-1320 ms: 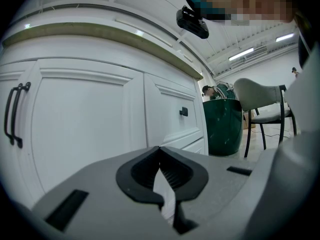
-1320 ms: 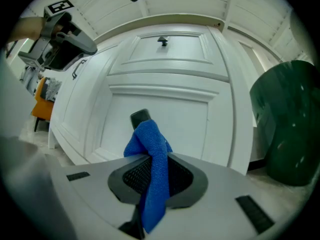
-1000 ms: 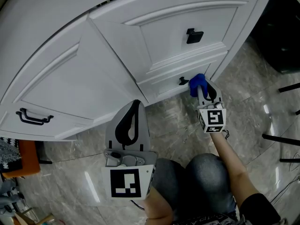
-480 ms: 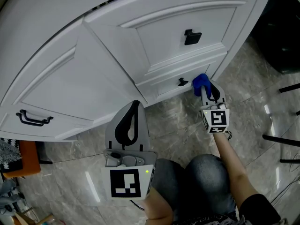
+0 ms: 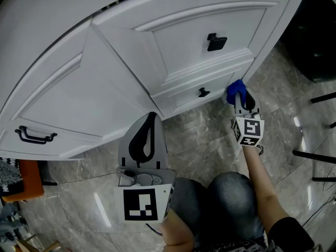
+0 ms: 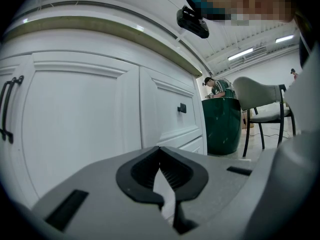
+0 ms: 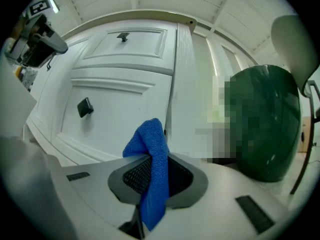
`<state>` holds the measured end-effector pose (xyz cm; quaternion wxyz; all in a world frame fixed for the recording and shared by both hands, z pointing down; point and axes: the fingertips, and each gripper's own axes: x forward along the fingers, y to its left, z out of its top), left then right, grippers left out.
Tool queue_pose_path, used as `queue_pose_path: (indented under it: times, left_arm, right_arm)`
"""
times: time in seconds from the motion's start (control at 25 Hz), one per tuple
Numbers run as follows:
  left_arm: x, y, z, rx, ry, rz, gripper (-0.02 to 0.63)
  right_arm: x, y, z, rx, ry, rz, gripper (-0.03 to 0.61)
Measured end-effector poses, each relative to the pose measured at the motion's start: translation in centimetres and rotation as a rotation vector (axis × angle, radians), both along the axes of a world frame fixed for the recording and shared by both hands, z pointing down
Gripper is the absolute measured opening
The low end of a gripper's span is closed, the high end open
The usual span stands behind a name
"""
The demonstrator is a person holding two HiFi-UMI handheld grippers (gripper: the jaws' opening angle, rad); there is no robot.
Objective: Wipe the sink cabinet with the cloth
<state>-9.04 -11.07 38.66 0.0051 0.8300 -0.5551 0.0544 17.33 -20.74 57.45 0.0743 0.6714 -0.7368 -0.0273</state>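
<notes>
Judging from the right gripper (image 5: 239, 96) clamped on the cloth (image 5: 234, 88) by the bottom drawer (image 5: 184, 93) of the sink cabinet (image 5: 173, 14), wiping was probably midway; left gripper (image 5: 152, 121) sat closed, empty.

No legible txt, labels or nos.; marker cubes (image 5: 140, 205) (image 5: 251, 130) carry only b/w square patterns.
</notes>
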Motion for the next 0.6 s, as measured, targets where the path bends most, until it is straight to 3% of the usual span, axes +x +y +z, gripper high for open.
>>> queue_pose_path:
  times: [0.16,0.4,0.6]
  left_arm:
    - [0.3,-0.2,-0.5,0.035,0.012,0.016,0.005]
    - [-0.1,0.1,-0.2,0.015,-0.011,0.011,0.005]
    - [-0.6,0.2,-0.4,0.014,0.007,-0.010,0.005]
  right_arm:
    - [0.4,-0.2,0.1,-0.004,0.009,0.019,0.058]
    - [0.2,0.3,0.0,-0.030,-0.014,0.027,0.058]
    - [-3.6,3.1,-2.0,0.001,-0.087,-0.087,0.058]
